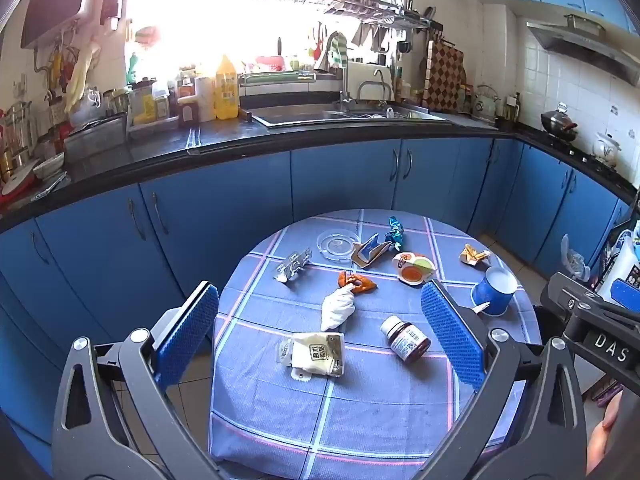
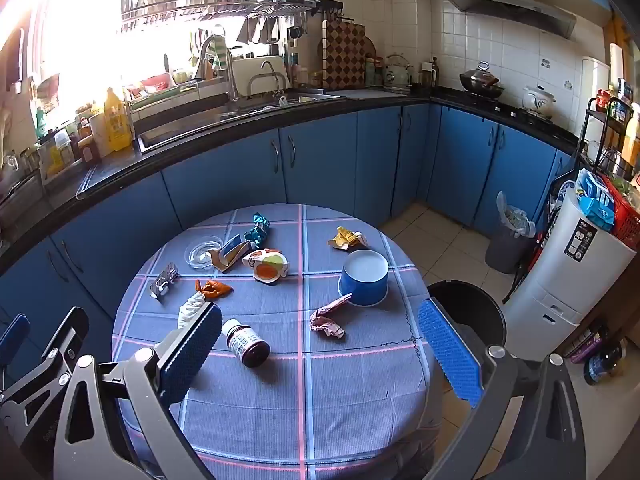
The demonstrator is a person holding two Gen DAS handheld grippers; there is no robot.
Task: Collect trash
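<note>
Blue kitchen, round checked table [image 1: 360,420] strewn with wrappers; I see my left gripper [image 1: 320,332] and right gripper [image 2: 320,344] both spread wide, holding nothing

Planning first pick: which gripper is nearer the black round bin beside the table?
Right. The right gripper hovers open at the table's edge with its right finger just in front of the black round bin. The left gripper hangs open farther left, over the table's opposite side.

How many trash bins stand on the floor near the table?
2: a black bin right beside the table's right edge, and a grey bin with a plastic liner farther back by the blue cabinets. Others may be hidden.
</note>
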